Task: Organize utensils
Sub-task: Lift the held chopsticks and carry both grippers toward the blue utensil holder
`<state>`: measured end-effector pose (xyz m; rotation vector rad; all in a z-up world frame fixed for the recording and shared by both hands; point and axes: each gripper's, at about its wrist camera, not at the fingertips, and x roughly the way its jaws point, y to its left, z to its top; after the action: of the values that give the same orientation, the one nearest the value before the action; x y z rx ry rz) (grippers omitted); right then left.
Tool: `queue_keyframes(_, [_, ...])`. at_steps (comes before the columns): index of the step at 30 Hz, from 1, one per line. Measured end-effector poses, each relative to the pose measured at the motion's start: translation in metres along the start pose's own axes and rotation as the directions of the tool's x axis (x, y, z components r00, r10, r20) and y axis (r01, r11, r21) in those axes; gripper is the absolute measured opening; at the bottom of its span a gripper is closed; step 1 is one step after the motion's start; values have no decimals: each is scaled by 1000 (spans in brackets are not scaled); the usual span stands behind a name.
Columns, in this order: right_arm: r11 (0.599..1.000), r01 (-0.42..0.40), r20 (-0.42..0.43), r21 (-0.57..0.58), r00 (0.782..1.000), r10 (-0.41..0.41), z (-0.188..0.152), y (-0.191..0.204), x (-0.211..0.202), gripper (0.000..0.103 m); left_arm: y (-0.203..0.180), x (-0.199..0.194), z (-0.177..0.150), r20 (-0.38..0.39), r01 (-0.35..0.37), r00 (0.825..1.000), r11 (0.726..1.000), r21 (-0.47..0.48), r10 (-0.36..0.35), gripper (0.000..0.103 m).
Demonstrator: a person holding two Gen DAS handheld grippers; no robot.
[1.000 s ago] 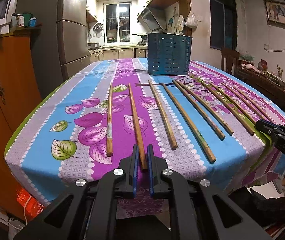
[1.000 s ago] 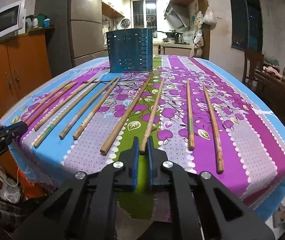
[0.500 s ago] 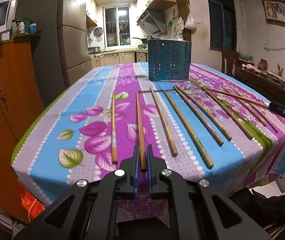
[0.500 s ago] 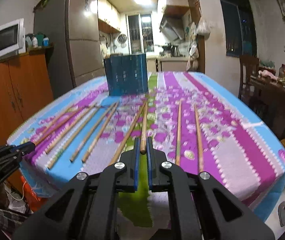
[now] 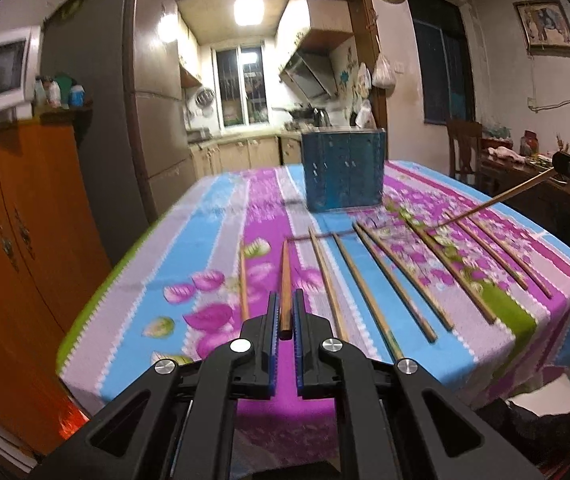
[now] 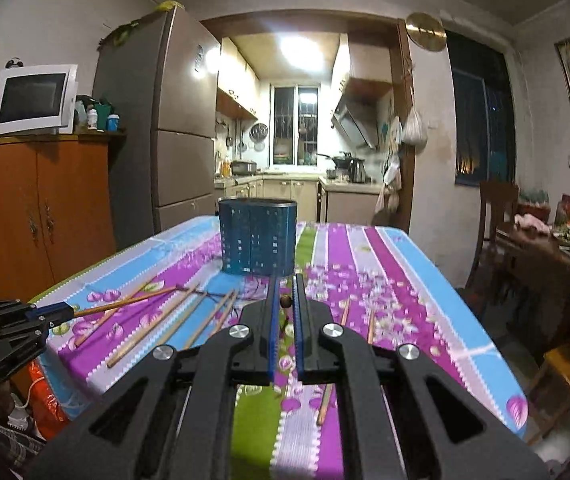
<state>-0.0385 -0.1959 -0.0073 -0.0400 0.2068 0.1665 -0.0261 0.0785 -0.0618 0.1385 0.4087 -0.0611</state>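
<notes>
While the left gripper [image 5: 284, 314] is clamped on one chopstick [image 5: 285, 280], the stick is seen pinched near its blunt end, pointing ahead toward the blue holder [image 5: 343, 170] at the far end of the counter [image 5: 213, 240]. More chopsticks [image 5: 389, 276] are left lying in a row. For a clean drop, the stick should probably be tipped upright over the holder's rim before it's let go.

From the right view, the right gripper [image 6: 285, 300] is shut on another chopstick [image 6: 285, 301], seen end-on between the pads. The holder [image 6: 257, 240] is straight ahead, well apart. Same deal: lifted clear of the row, then lowered in tip-first.
</notes>
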Motion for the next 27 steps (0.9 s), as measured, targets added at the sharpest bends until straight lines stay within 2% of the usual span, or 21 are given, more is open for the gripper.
queue_keyframes(4, [1000, -2, 24, -13, 1000, 3, 9, 0, 1, 5, -4, -6, 9, 61, -44, 997, 998, 38, 41, 7])
queue_keyframes(10, [999, 5, 42, -37, 999, -3, 18, -1, 4, 5, -4, -9, 23, 108, -50, 993, 998, 34, 46, 7])
queue_keyframes(14, [999, -4, 50, -47, 999, 7, 29, -4, 9, 5, 6, -7, 41, 119, -12, 993, 1000, 3, 12, 7])
queue_keyframes(20, [999, -38, 53, -28, 998, 40, 55, -20, 24, 5, 30, 12, 82, 82, 70, 995, 995, -73, -64, 7])
queue_keyframes(27, [997, -75, 44, -18, 996, 75, 75, -30, 41, 5, 40, 23, 118, 59, 124, 991, 990, -68, -120, 7])
